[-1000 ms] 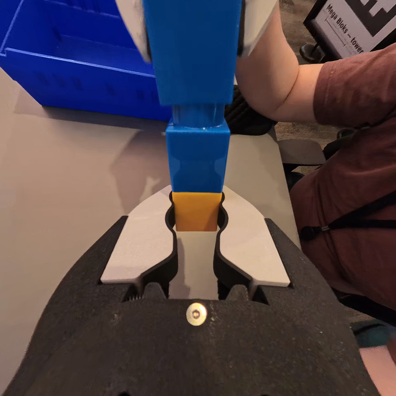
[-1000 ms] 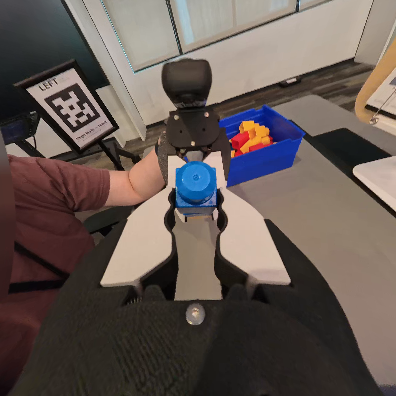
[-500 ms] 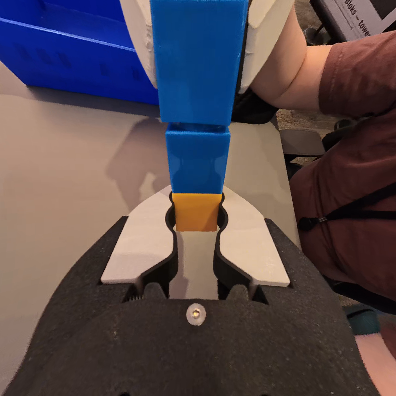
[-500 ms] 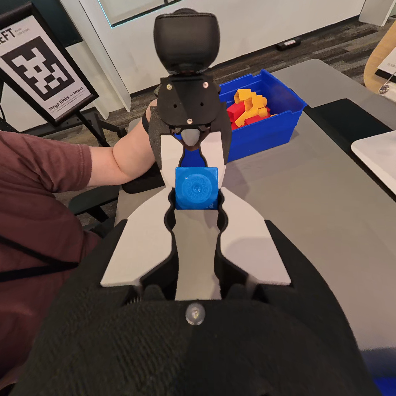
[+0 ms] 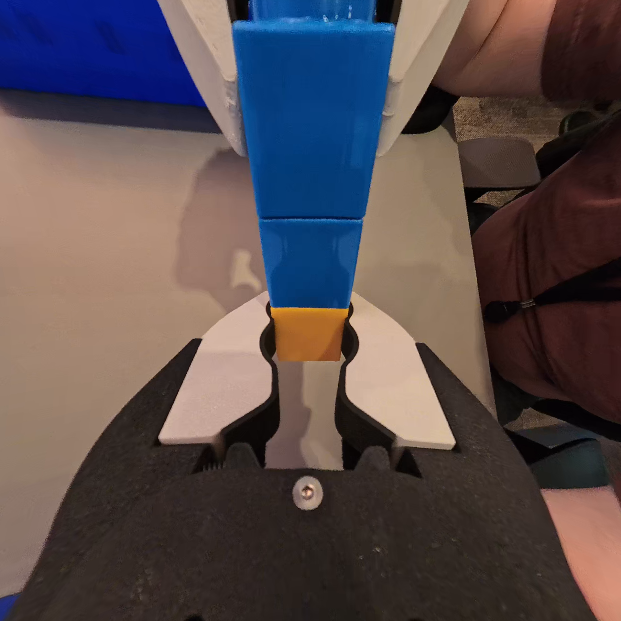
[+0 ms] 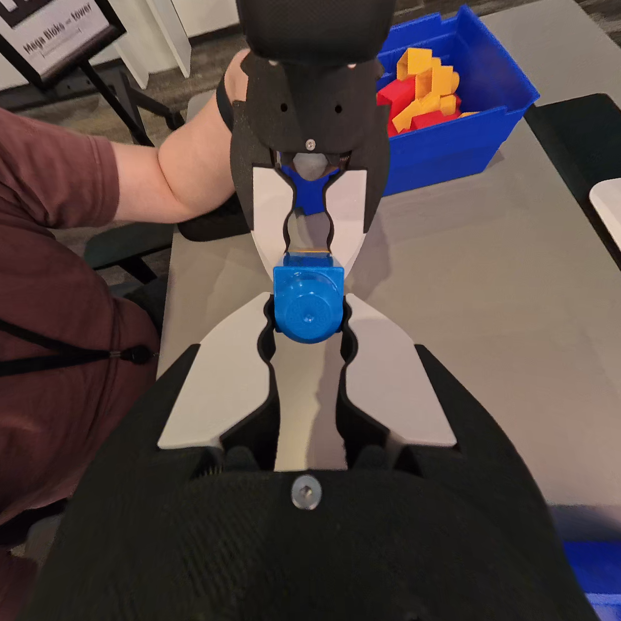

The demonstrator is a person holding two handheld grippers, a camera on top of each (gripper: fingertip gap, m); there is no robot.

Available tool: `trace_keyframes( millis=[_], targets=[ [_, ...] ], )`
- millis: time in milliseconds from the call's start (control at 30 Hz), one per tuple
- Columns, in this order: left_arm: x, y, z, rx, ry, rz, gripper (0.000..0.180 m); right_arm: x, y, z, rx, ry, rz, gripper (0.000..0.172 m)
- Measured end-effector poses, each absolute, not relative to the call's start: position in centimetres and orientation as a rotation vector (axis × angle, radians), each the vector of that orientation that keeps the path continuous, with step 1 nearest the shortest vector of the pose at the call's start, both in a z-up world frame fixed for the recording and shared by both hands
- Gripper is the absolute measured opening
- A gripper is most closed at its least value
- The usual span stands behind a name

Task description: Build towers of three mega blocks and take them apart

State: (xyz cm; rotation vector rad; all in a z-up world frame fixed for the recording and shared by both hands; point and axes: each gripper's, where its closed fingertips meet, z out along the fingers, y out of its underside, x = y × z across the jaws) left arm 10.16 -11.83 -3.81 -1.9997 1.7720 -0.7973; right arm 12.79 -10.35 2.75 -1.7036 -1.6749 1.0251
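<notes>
The left claw [image 5: 308,331] is closed on the yellow block [image 5: 307,336], both pads pressed against its sides. The right claw [image 6: 308,314] is closed on the top blue block [image 6: 308,302], pads pressed on both sides. The middle blue block [image 5: 309,262] sits seated between these two, so the three form one tower held in the air between the facing claws, above the grey counter [image 6: 470,302]; a blue bin [image 6: 470,144] of red and yellow blocks stands at the far right.
</notes>
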Motion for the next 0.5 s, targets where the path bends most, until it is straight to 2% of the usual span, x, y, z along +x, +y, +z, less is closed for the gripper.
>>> trace_keyframes(
  millis=[133,233,333,500],
  targets=[
    [10.7,-12.0,-3.2,-1.97,1.747,-0.883,0.036,12.7,-10.3,3.9,-1.675,-1.62,1.1,0.037],
    [11.8,-11.4,-0.1,-1.866,1.58,-1.05,0.036,11.6,-9.2,7.2,-1.518,-1.421,1.199,0.038],
    [12.3,-10.6,3.6,-1.789,1.348,-1.281,0.036,11.0,-7.8,9.9,-1.43,-1.186,1.27,0.061],
    [12.5,-9.8,3.0,-1.817,1.325,-1.184,0.036,11.1,-6.6,12.2,-1.374,-0.892,1.482,0.06]
  ],
)
